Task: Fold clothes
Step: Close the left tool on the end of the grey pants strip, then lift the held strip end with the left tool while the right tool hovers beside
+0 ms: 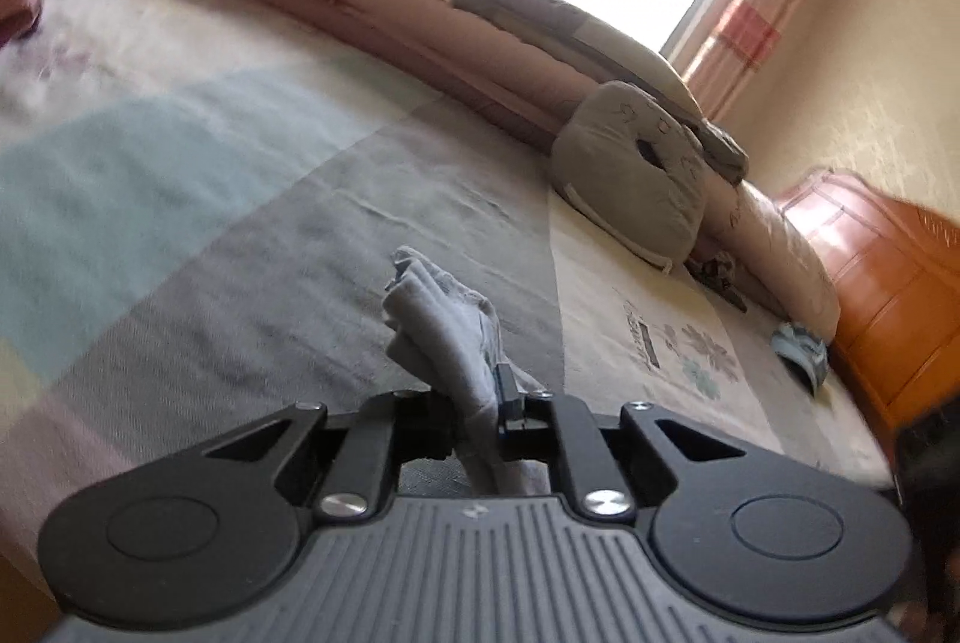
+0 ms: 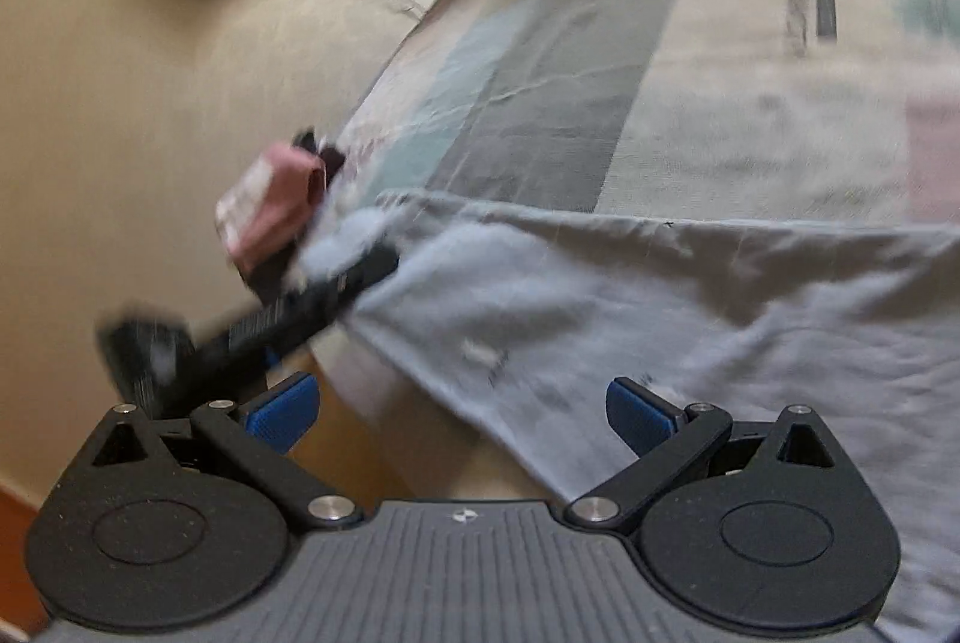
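We are clenching the left tongs (image 1: 480,403) on a bunched corner of the pale grey cotton garment (image 2: 660,319) lying on the bed (image 1: 252,223), right tongs (image 2: 462,412) gaping empty, risking it slipping free

Garment (image 2: 690,307): pale grey-blue fabric, spread with creases across the bed (image 2: 750,61). One corner (image 1: 444,331) is bunched and raised above the bed, clamped in the left tool (image 1: 480,403).
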`<action>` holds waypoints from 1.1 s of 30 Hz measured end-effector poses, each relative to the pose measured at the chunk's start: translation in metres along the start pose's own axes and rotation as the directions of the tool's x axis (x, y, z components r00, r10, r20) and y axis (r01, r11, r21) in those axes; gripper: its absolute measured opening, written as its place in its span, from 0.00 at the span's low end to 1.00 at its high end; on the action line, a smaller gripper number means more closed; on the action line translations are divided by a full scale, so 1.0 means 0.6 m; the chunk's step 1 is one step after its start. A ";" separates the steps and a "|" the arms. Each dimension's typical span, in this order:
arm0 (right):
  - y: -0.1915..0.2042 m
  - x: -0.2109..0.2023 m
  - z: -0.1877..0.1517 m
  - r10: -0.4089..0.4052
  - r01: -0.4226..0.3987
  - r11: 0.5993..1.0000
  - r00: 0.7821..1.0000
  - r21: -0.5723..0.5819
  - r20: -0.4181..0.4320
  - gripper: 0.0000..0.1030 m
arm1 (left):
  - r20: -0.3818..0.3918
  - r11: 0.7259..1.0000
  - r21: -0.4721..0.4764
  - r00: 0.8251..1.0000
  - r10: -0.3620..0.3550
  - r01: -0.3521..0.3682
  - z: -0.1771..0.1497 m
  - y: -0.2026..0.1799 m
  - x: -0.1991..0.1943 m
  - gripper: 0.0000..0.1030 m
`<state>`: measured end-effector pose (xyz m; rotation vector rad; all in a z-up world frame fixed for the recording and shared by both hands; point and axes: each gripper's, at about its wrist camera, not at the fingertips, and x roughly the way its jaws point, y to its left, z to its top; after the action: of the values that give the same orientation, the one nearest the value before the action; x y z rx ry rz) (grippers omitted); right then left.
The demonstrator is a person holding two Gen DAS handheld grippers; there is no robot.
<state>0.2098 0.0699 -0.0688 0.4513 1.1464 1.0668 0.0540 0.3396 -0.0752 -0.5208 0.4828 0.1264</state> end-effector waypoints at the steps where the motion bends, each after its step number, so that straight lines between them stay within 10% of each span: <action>1: -0.009 0.010 0.012 0.007 -0.007 0.999 1.000 0.052 0.003 1.00 | -0.003 1.000 0.012 1.000 0.007 -0.007 -0.001 -0.002 0.001 0.10; 16: -0.065 0.089 0.072 -0.028 -0.002 0.924 0.997 0.381 0.073 1.00 | 0.002 0.999 0.033 1.000 -0.006 0.006 -0.011 -0.006 -0.007 0.10; 33: -0.033 0.092 0.030 -0.053 0.022 0.926 0.996 0.378 0.074 1.00 | 0.002 1.000 0.023 1.000 -0.019 0.019 -0.013 -0.015 -0.011 0.10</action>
<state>0.2361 0.1120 -0.1050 0.7661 1.2842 0.7845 0.0474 0.3280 -0.0739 -0.5021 0.4770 0.1031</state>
